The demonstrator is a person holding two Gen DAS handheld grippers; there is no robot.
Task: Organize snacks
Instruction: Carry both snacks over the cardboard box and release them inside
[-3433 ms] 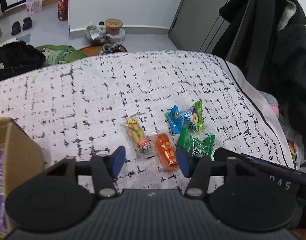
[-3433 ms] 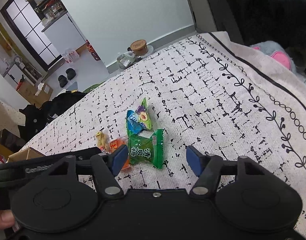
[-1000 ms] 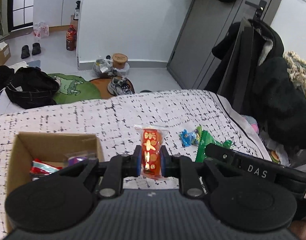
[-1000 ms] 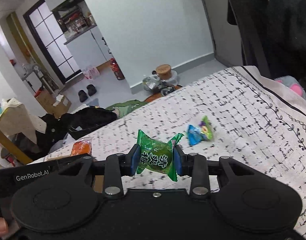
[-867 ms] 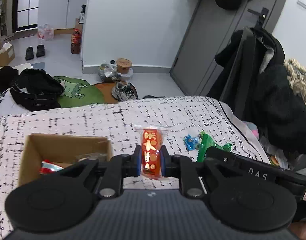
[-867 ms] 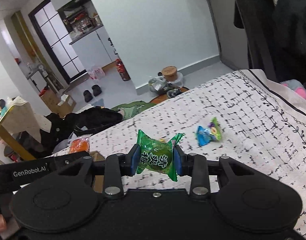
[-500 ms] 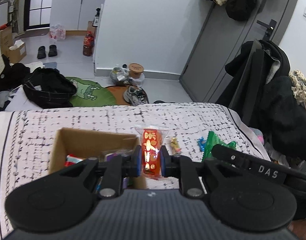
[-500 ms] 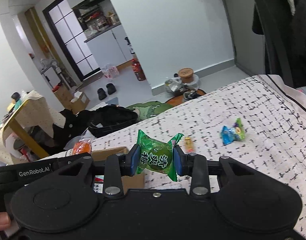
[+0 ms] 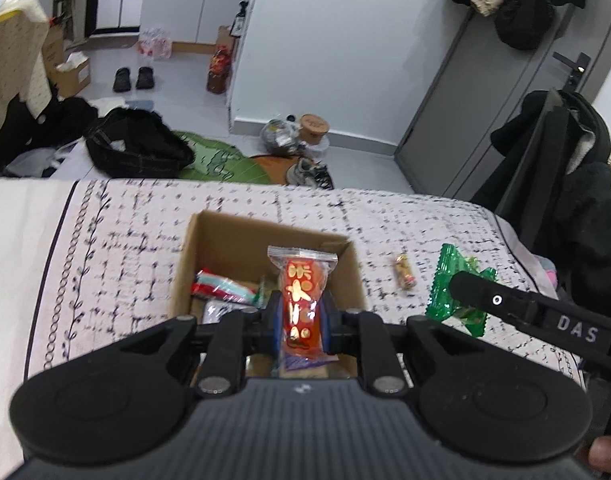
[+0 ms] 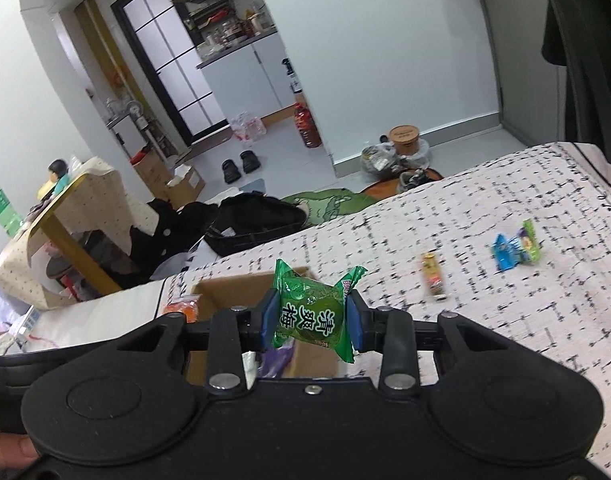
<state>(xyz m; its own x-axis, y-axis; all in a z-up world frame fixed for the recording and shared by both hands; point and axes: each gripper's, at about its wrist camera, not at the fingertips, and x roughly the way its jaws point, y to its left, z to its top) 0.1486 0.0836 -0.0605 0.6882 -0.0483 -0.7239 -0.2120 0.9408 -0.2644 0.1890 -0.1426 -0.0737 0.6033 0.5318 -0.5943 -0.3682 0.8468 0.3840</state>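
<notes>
My left gripper [image 9: 301, 320] is shut on a red snack packet [image 9: 302, 300] and holds it above the open cardboard box [image 9: 225, 236], which holds several snacks. My right gripper [image 10: 310, 320] is shut on a green candy packet [image 10: 311, 316], also over the box [image 10: 221, 292]; that packet shows in the left wrist view [image 9: 445, 284] to the right of the box. A small yellow snack [image 9: 404, 271] [image 10: 433, 276] and a blue and green packet pair [image 10: 515, 246] lie on the patterned cloth to the right.
The white cloth with black marks [image 9: 125, 240] covers the table. A dark coat on a chair [image 9: 565, 184] stands at the right edge. Bags, shoes and a green mat [image 9: 225, 160] lie on the floor beyond the far edge.
Both grippers have moved left with their packets, from beside the box to above it. The box now sits centred under the left gripper.
</notes>
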